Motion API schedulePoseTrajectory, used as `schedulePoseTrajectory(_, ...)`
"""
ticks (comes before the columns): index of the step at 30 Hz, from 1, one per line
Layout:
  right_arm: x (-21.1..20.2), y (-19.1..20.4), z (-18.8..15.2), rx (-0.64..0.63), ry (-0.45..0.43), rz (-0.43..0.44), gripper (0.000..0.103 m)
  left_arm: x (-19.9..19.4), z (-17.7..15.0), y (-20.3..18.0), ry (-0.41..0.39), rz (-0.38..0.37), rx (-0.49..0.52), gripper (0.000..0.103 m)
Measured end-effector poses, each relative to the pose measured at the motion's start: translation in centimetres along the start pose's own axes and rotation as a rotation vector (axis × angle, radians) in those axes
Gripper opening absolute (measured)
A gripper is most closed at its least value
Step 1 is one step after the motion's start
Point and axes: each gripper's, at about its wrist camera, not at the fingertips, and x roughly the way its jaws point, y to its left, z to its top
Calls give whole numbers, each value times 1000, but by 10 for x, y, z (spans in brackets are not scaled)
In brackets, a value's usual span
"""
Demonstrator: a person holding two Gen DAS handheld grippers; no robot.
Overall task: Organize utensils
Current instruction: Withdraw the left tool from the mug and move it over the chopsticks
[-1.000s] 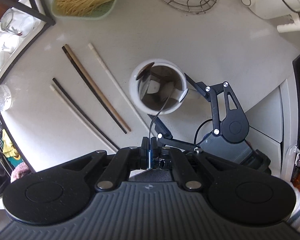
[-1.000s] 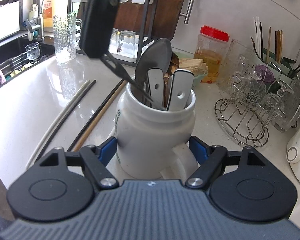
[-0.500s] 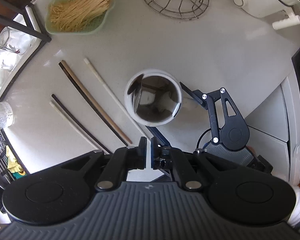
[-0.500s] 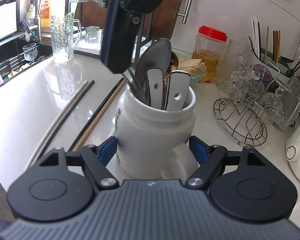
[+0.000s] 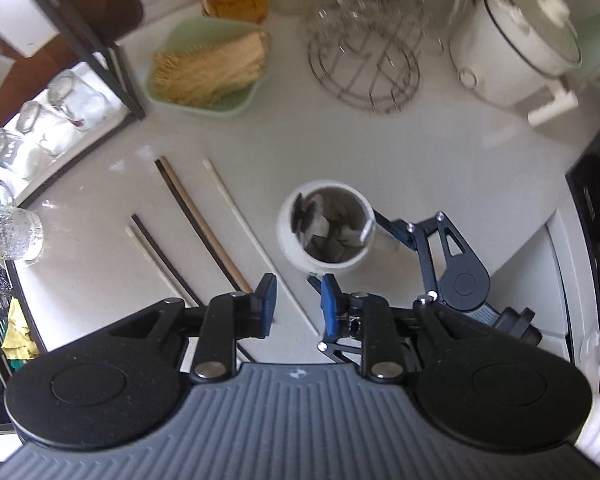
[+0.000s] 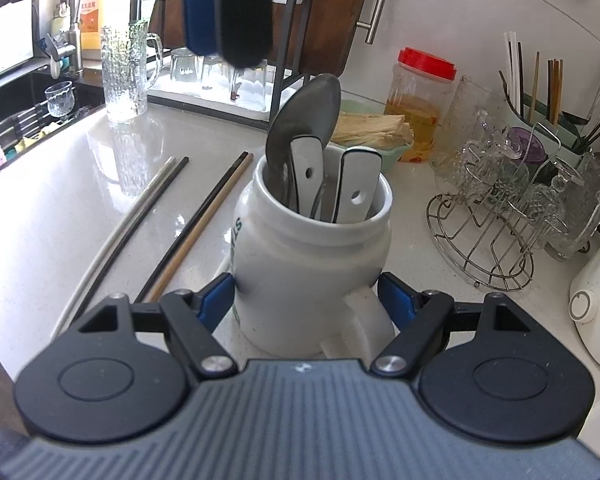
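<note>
A white ceramic mug point(image 6: 312, 264) stands on the counter with a metal spoon point(image 6: 304, 120) and two white-handled utensils point(image 6: 308, 164) upright in it. My right gripper point(image 6: 306, 298) is shut on the mug's lower body, a blue pad on each side. High above the counter, my left gripper point(image 5: 298, 296) looks down at the mug point(image 5: 288, 236). Its jaws are opening and nothing is between them. It also shows as a blurred shape at the top of the right wrist view point(image 6: 224, 12). Several chopsticks point(image 5: 196, 220) lie on the counter left of the mug.
A green bowl of bamboo sticks point(image 5: 208, 68), a wire rack with glasses point(image 5: 364, 68) and a white cooker point(image 5: 512, 44) stand at the back. A black shelf with glasses point(image 5: 60, 116) and a tall glass mug point(image 6: 124, 76) are at the left. A red-lidded jar point(image 6: 420, 96) is behind the mug.
My left gripper let go of the thin metal handle it held over the mug, rose away and opened its jaws. The right gripper and the mug kept still.
</note>
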Motion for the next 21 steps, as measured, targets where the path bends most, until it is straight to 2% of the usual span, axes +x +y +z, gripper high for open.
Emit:
schedulePoseTrajectory(9,-1,-3,0,7,5,14,78,-6,-32,31,-165,1,-92,28)
schedulePoseTrajectory(14,-1,-4,1,29,5,19,77,-1,-48,47,-218,7,-145,28)
schedulePoseTrajectory(21,-6,-7,2,81,-12,30,78,12,-72,72,-278,16,-220,41)
